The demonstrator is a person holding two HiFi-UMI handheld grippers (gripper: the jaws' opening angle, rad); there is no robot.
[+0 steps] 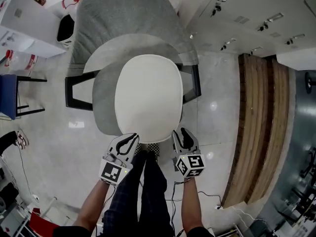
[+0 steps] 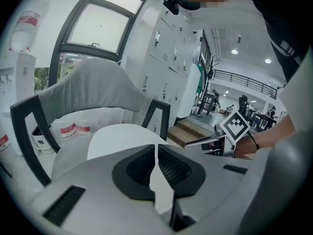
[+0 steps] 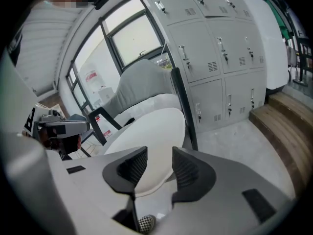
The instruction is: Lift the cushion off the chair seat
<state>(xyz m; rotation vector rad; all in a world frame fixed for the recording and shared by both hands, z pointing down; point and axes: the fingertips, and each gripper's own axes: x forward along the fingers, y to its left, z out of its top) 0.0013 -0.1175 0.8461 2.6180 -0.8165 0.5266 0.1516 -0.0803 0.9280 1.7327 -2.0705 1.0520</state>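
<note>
**Left gripper on the cushion edge, right gripper open at it**

- We see the white oval cushion (image 1: 148, 98) lying flat on the grey chair (image 1: 123, 14) seat. It covers most of the seat, and a grey band of seat shows along its left side.
- The chair faces us, backrest on the far side, with a black arm frame (image 1: 79, 90) on each side.
- Left gripper (image 1: 130, 140) is at the cushion's near-left rim, tips touching the edge. In the left gripper view its jaws are squeezed to a thin slit with a white strip in it. We read that as pinched on the cushion rim.
- Right gripper (image 1: 183, 136) is at the near-right rim, just beside the edge. In the right gripper view its jaws stand well apart. The cushion's near rim shows in the gap between the pads, and neither pad visibly presses on it.
- Both grippers are held low at the chair's near side, marker cubes toward us, with our legs between them.
- A checkered shoe (image 1: 154, 149) is on the pale tiled floor (image 1: 217, 107) just under the cushion's near edge.
- Grey lockers (image 3: 215, 48) stand on the far right.
- A wooden step (image 1: 256, 127) runs along the right, well apart from the chair.
</note>
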